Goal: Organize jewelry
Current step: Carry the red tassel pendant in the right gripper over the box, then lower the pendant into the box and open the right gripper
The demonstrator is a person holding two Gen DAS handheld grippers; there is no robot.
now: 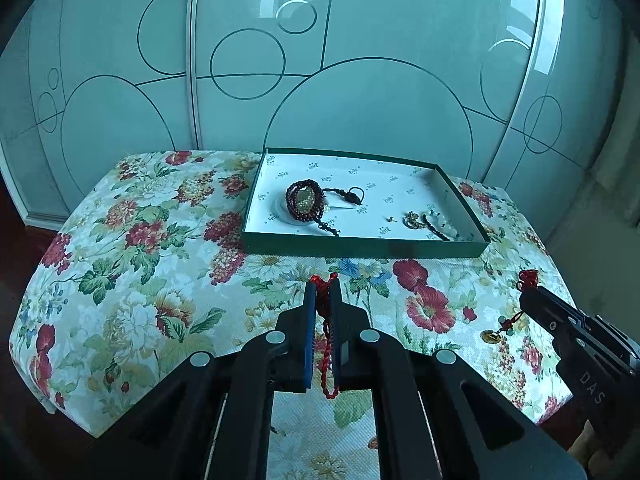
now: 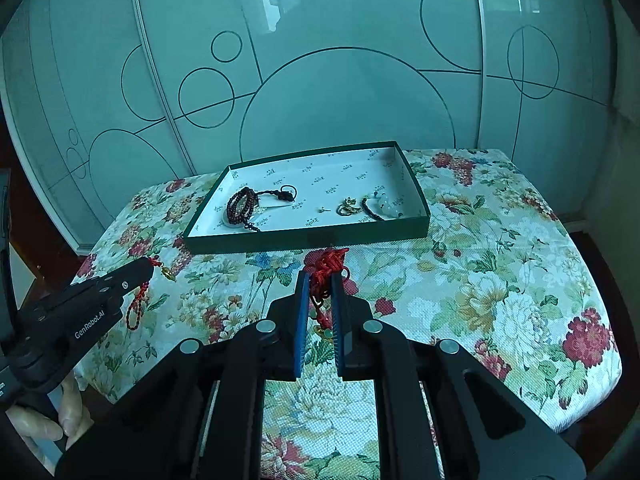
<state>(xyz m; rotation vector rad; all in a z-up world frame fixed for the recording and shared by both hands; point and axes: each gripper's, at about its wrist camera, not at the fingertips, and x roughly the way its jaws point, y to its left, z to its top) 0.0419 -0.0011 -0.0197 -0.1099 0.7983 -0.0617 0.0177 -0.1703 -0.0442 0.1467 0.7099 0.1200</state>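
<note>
My left gripper [image 1: 324,285] is shut on a red braided cord [image 1: 329,344] that hangs between its fingers above the floral tabletop. My right gripper [image 2: 320,276] is shut on a red knotted charm [image 2: 326,264] with small green and gold pieces below. Each gripper also shows in the other view, the right one [image 1: 528,285] with its dangling gold piece, the left one [image 2: 150,266] with its cord loop. Ahead lies a shallow green tray [image 1: 360,249] holding a dark bead bracelet [image 1: 306,202] and a gold and pale bead cluster [image 1: 428,222]. The tray shows in the right wrist view too [image 2: 308,240].
The tray sits on a table covered with a floral cloth [image 1: 152,272]. Frosted sliding doors with circle patterns [image 1: 240,64] stand right behind the table. The person's hand [image 2: 44,420] shows at lower left in the right wrist view.
</note>
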